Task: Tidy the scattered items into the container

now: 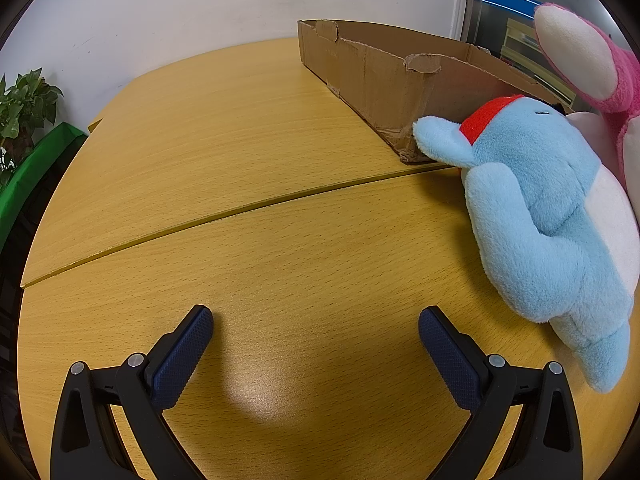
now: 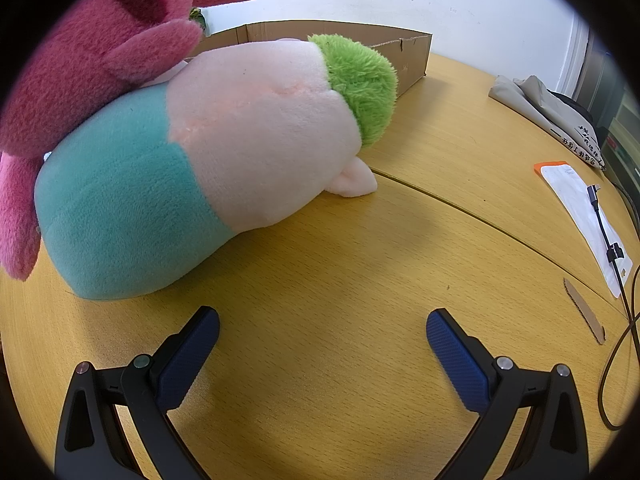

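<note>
A light blue plush with a red band (image 1: 548,216) lies on the wooden table at the right, its paw touching the corner of a shallow cardboard box (image 1: 384,76). A pink plush (image 1: 592,60) stands behind it. My left gripper (image 1: 316,320) is open and empty, to the left of the blue plush. In the right wrist view a teal, pale pink and green plush (image 2: 208,152) lies on its side in front of the box (image 2: 412,60), with the pink plush (image 2: 92,52) leaning on it. My right gripper (image 2: 322,320) is open and empty, just in front of that plush.
A seam (image 1: 240,212) runs across the table. A potted plant and green cloth (image 1: 28,136) are off the left edge. At the right lie a folded grey bag (image 2: 548,108), a white packet (image 2: 584,216), a cable (image 2: 616,280) and a cardboard strip (image 2: 584,312).
</note>
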